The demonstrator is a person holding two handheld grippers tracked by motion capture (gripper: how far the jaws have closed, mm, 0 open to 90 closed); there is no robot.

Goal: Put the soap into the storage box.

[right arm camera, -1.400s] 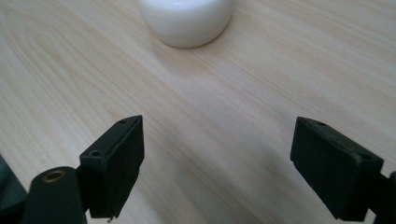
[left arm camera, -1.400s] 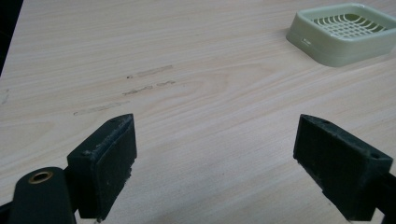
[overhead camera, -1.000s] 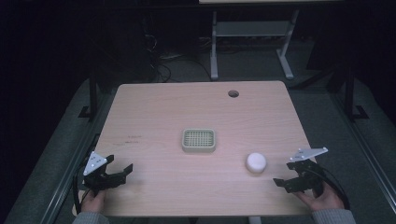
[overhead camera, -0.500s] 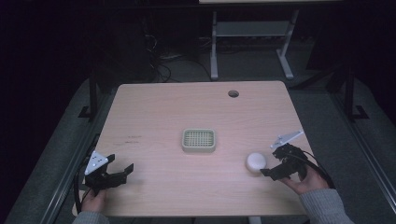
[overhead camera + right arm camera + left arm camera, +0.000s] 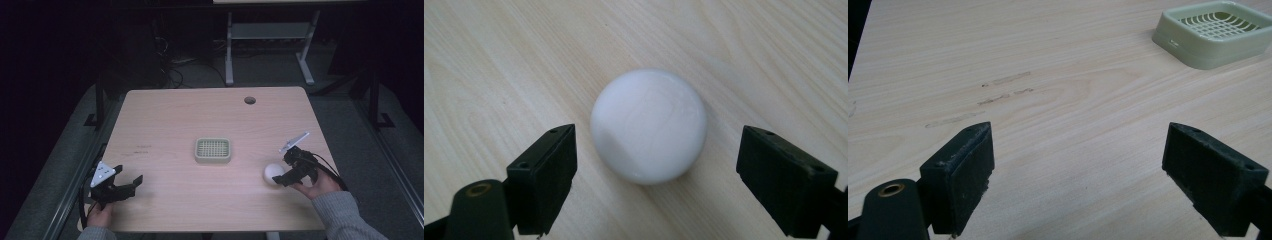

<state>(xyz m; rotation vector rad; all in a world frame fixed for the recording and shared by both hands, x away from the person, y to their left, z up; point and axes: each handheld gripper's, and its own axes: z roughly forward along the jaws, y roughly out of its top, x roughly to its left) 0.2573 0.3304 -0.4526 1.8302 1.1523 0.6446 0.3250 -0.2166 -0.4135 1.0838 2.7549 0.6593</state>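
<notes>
fingers (image 5: pixel 546 180) apart, right gripper (image 5: pixel 656 185) facing white ball (image 5: pixel 649 125).

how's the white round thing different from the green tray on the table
The white round piece is smooth, solid and domed; the green tray is squarish with rounded corners and a grid of slots on top. In the high view the white piece looks smaller than the tray. The tray sits near the table's middle with nothing around it; the white piece lies between the open jaws of the right gripper, untouched. Both rest flat on the wood.
</notes>
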